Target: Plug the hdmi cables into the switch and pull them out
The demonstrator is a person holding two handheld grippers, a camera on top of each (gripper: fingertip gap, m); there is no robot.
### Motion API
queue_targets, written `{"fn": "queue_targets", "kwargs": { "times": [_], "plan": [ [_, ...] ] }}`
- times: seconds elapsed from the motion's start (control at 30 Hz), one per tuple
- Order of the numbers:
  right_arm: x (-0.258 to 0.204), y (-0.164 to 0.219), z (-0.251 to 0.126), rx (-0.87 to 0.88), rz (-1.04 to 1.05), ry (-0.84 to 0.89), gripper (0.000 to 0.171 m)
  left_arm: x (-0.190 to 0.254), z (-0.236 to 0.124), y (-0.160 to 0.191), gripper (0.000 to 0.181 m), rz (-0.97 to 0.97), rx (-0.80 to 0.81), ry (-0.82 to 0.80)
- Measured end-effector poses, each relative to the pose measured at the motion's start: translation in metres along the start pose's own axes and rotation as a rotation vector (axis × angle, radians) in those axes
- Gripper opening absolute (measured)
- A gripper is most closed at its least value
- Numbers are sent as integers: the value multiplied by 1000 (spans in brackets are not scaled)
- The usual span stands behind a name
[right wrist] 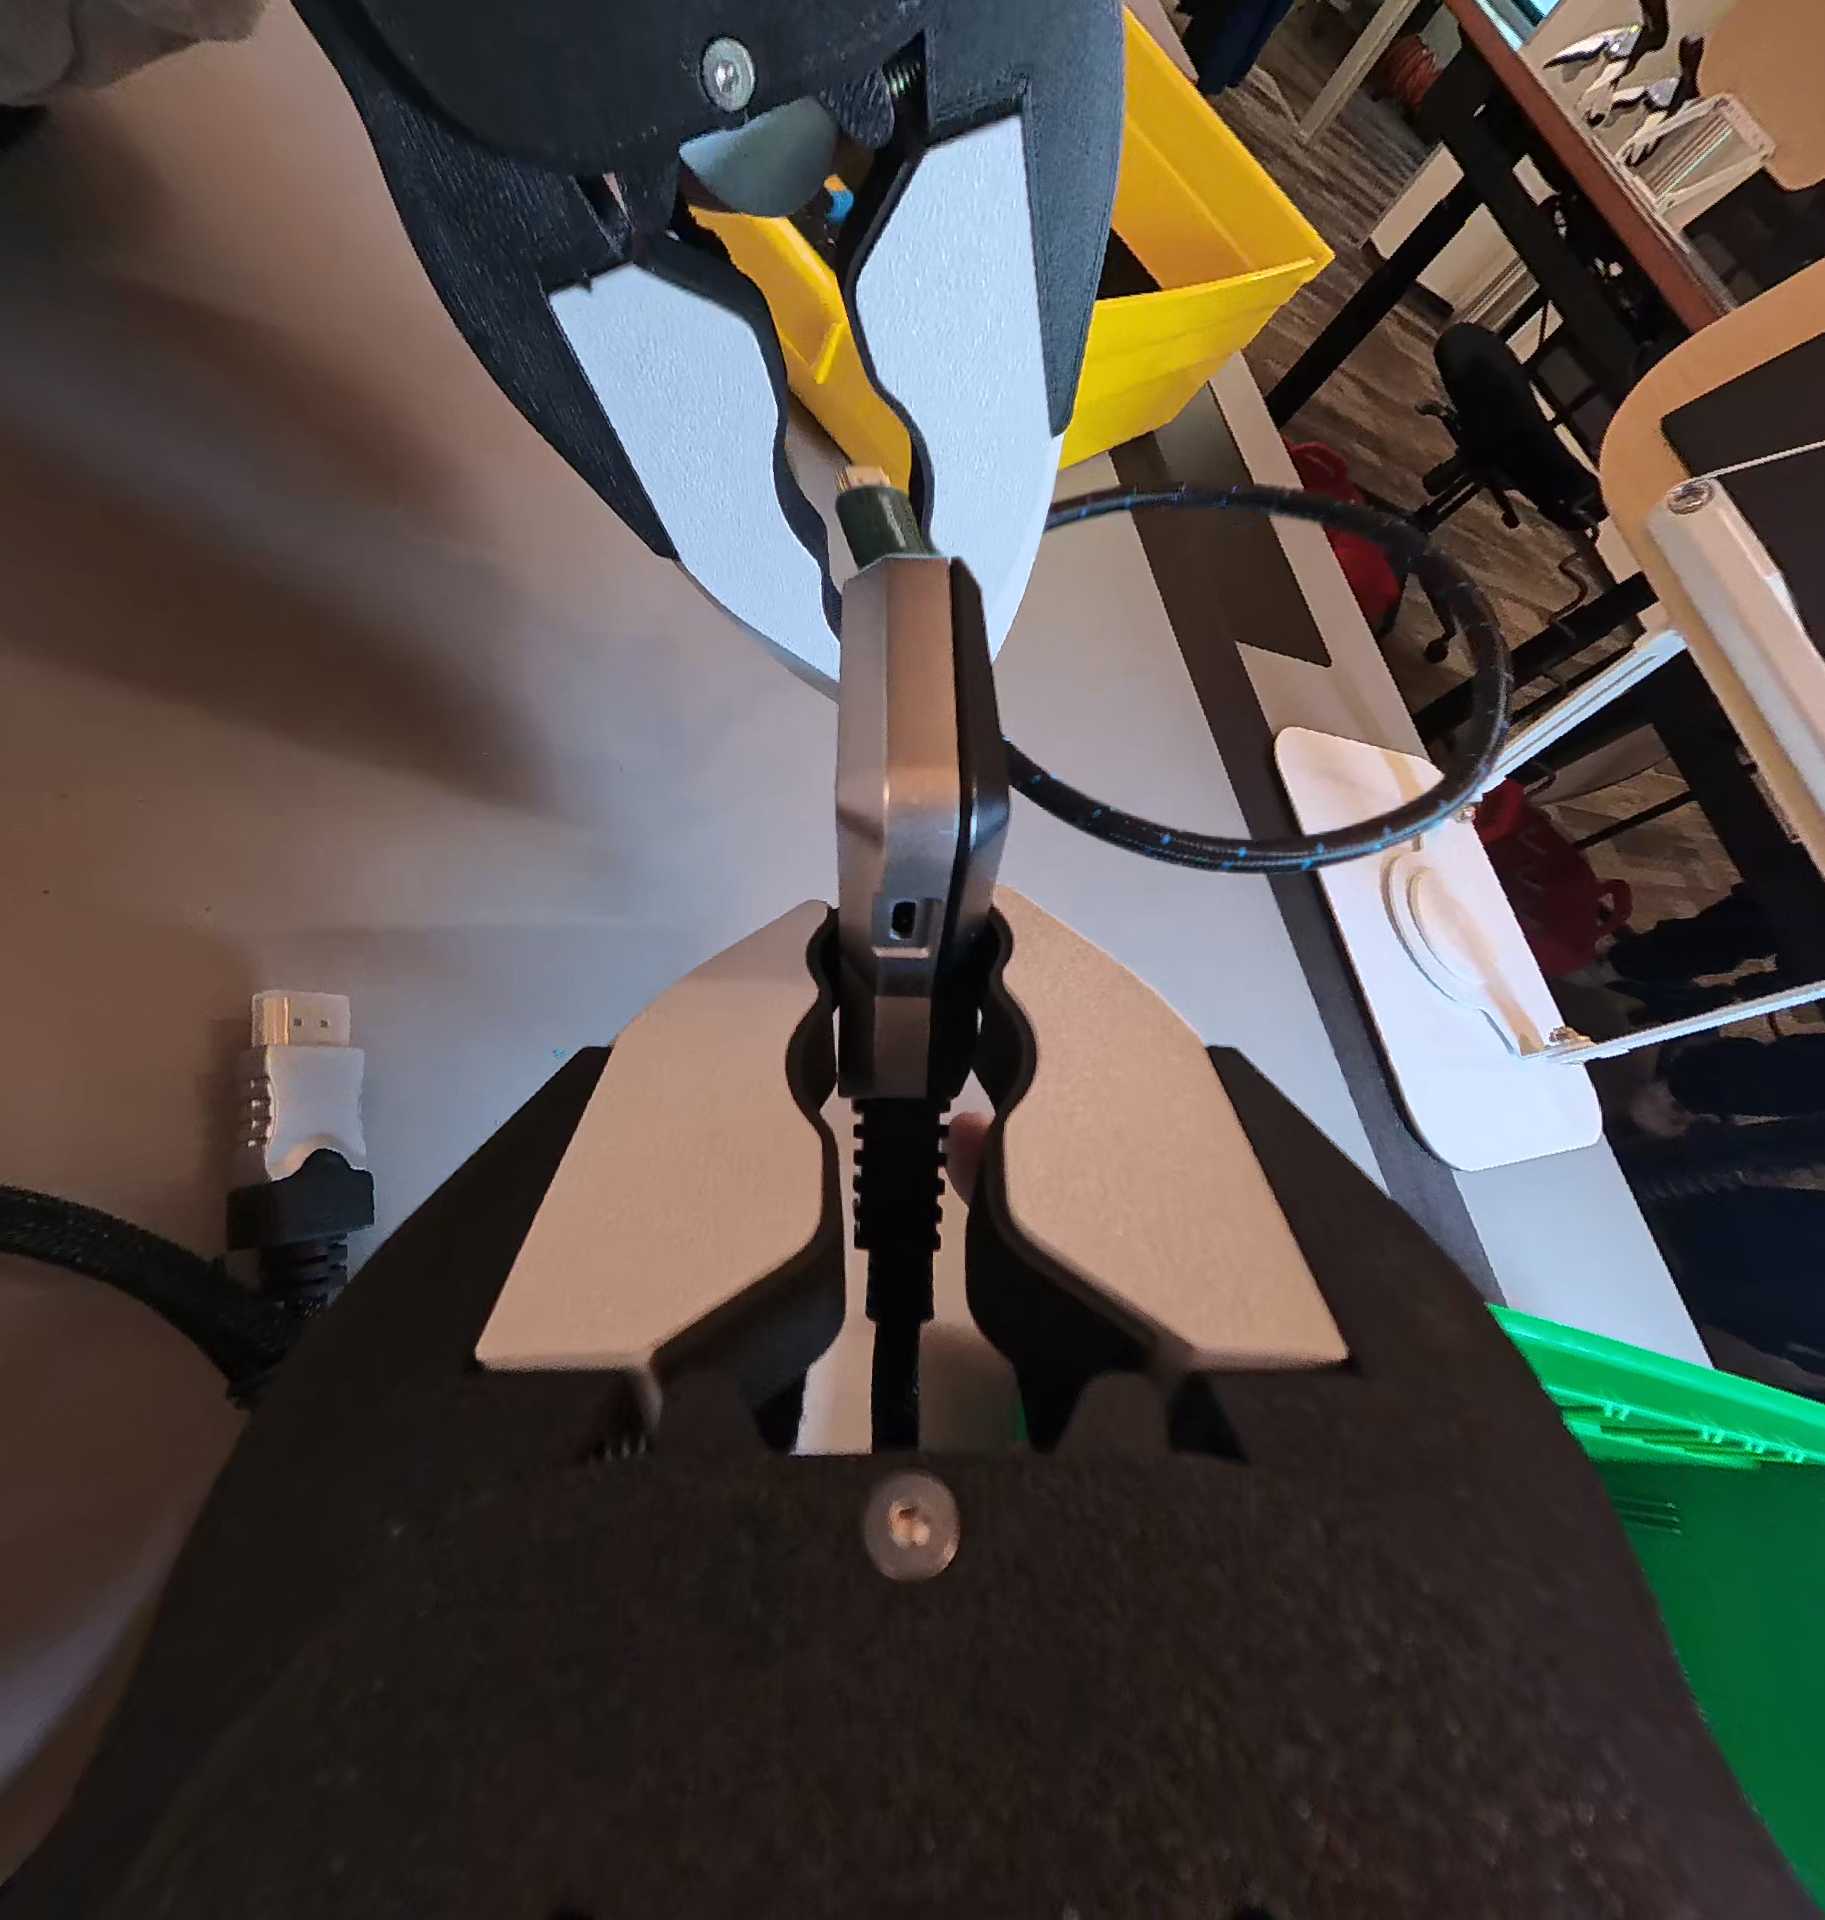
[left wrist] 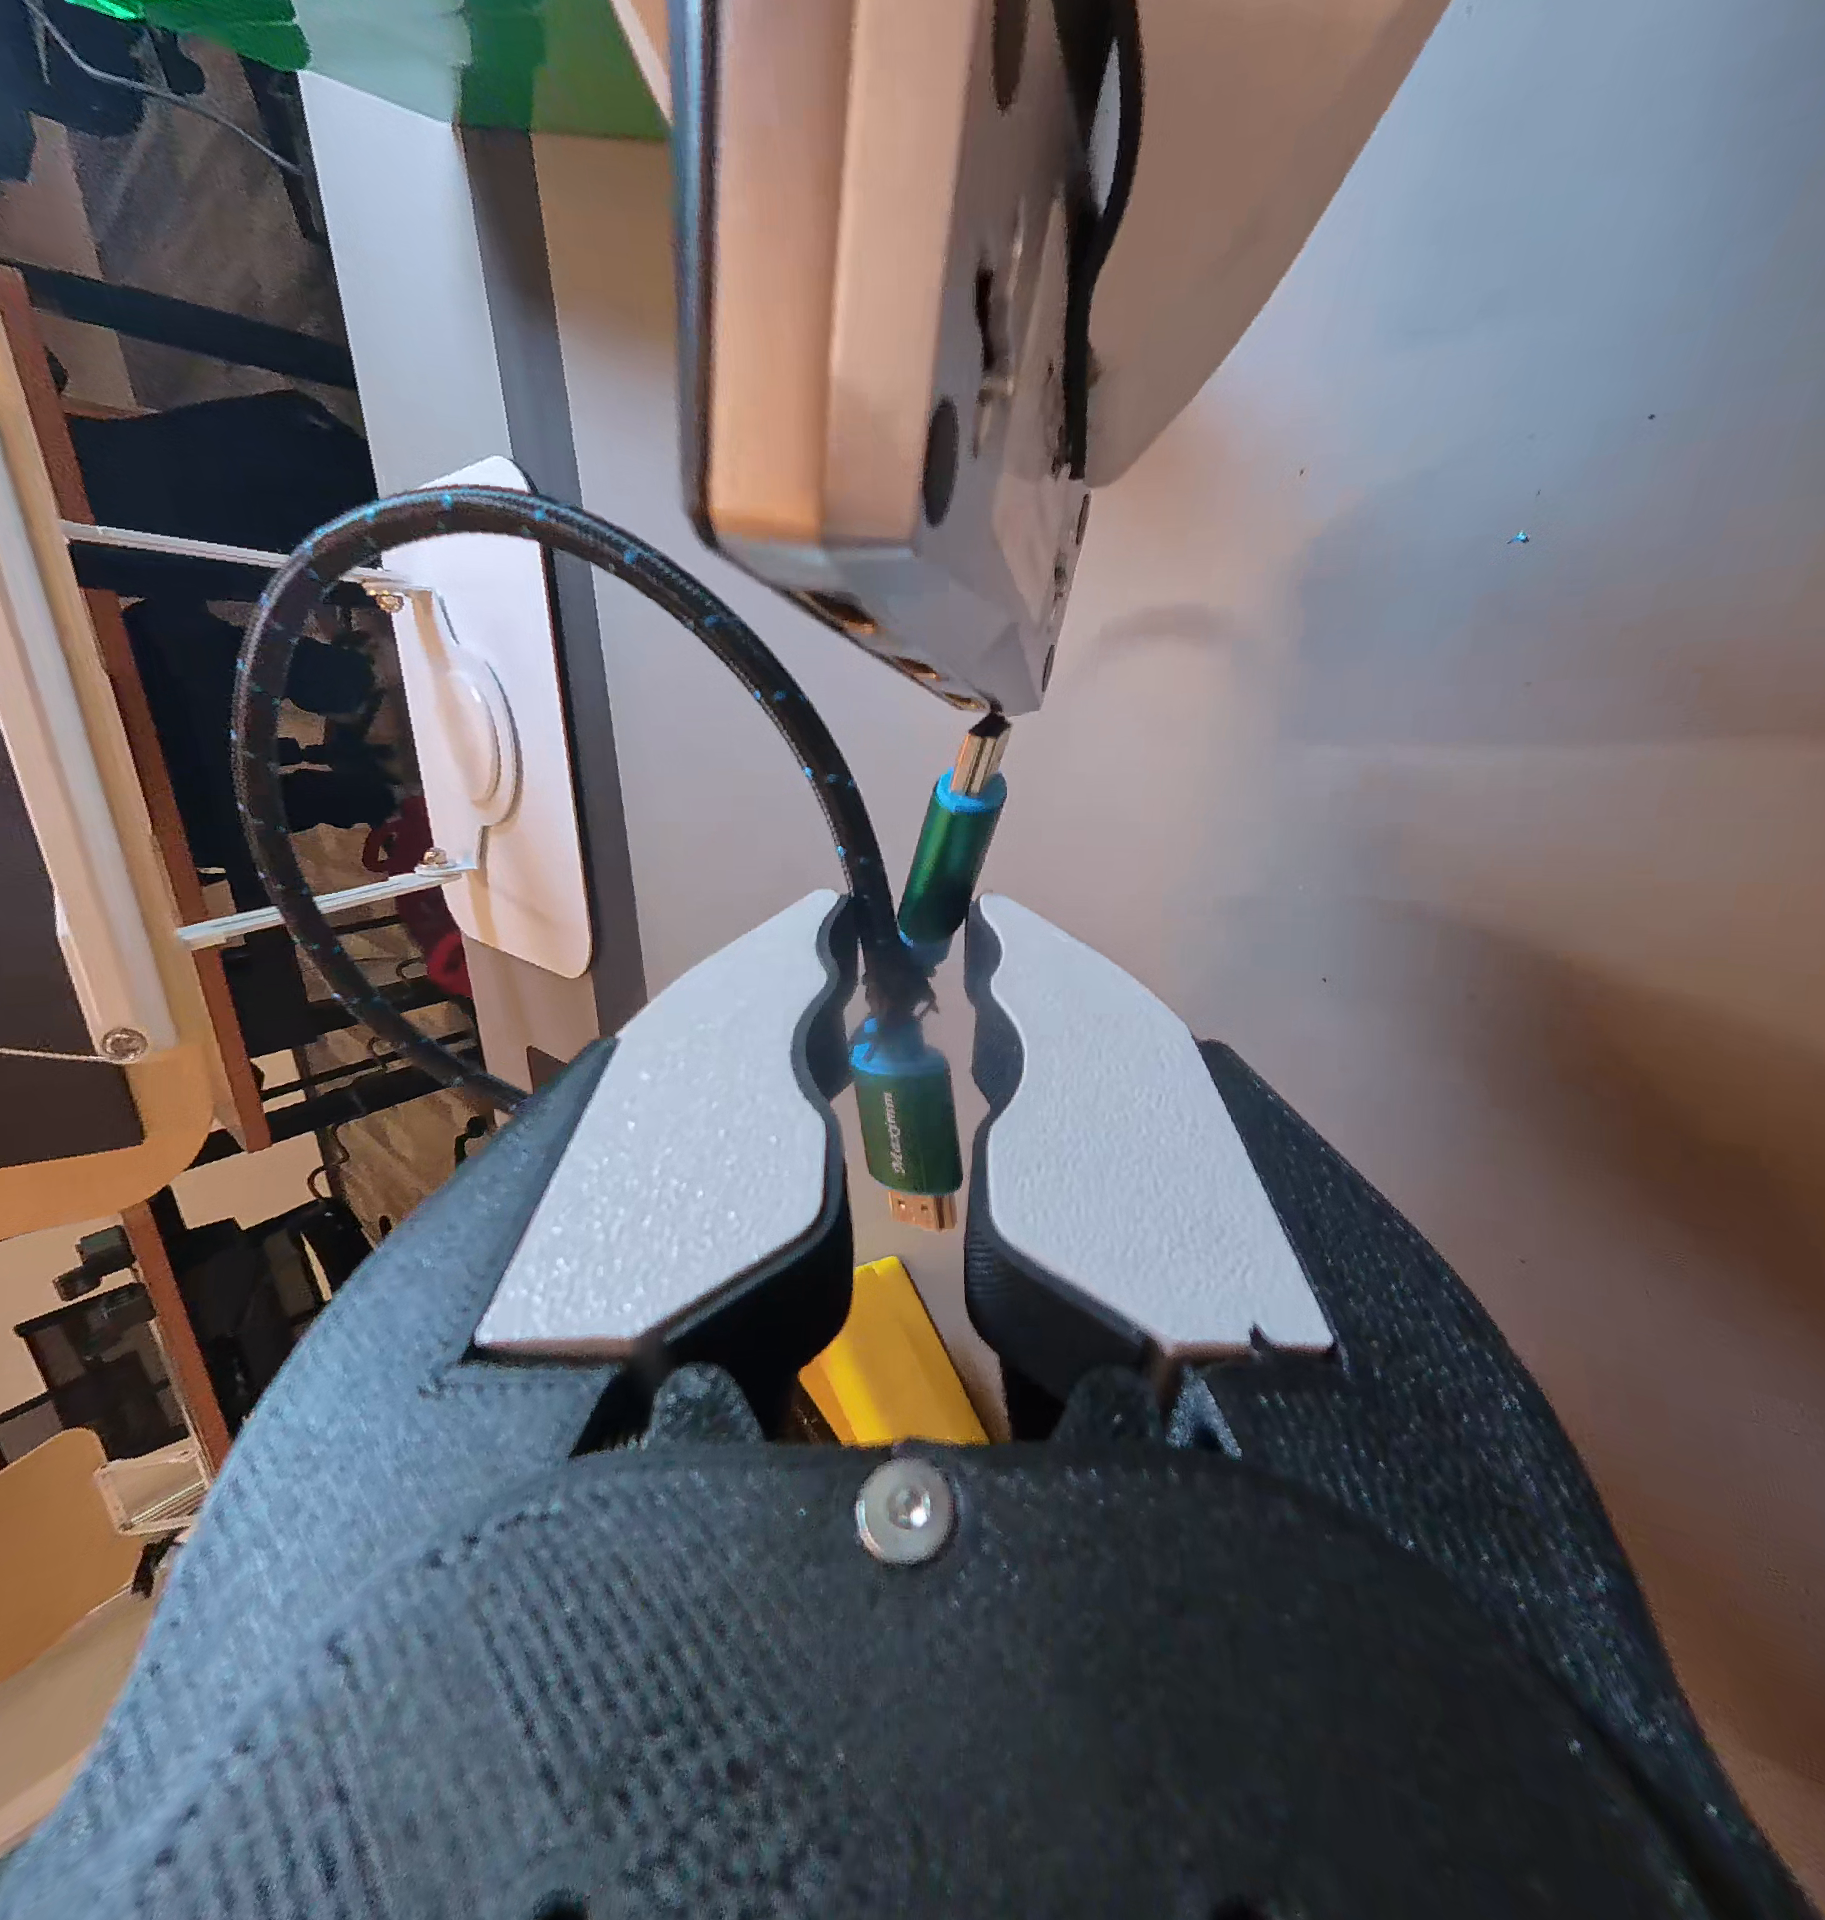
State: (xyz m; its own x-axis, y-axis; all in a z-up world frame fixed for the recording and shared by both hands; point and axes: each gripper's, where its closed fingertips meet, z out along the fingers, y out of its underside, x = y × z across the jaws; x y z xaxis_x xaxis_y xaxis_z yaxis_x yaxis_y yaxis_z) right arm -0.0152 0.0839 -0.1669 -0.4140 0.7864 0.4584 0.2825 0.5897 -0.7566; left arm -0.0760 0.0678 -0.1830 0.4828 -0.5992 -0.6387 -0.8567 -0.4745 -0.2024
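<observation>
My left gripper (left wrist: 913, 920) is shut on the rear of a green HDMI plug (left wrist: 955, 842). The plug's gold tip (left wrist: 983, 753) is right at an end port of the grey switch (left wrist: 887, 566), and almost all of the gold shows outside. The short black braided cable (left wrist: 295, 644) loops left. Its second green plug (left wrist: 906, 1127) hangs between my left fingers. My right gripper (right wrist: 908, 956) is shut on the switch (right wrist: 903, 790) at its cable end and holds it upright above the table. The left gripper's fingers (right wrist: 679, 416) show beyond the switch in the right wrist view.
A silver HDMI plug (right wrist: 300, 1081) on a thick black cable lies on the pale table (right wrist: 368, 727) at the left. A yellow bin (right wrist: 1199, 291) stands behind the left gripper. A green bin (right wrist: 1718, 1558) is at the right. A white pad (right wrist: 1407, 935) lies at the table edge. One gripper's finger ends stand about 7 cm off the other's.
</observation>
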Motion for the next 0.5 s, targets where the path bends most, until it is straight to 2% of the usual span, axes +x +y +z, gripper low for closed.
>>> {"fn": "queue_targets", "kwargs": {
  "times": [0.13,0.37,0.5],
  "plan": [
    [0,-3,-1,24,11,-8,22,-4,-2,-2,20,-54,26,0],
    [-4,-3,2,15,-3,-13,22,-1,1,1,20,-42,-20,2],
    [-4,1,3,-1,0,-12,22,1,-1,-1,20,-52,7,23]
  ]
}}
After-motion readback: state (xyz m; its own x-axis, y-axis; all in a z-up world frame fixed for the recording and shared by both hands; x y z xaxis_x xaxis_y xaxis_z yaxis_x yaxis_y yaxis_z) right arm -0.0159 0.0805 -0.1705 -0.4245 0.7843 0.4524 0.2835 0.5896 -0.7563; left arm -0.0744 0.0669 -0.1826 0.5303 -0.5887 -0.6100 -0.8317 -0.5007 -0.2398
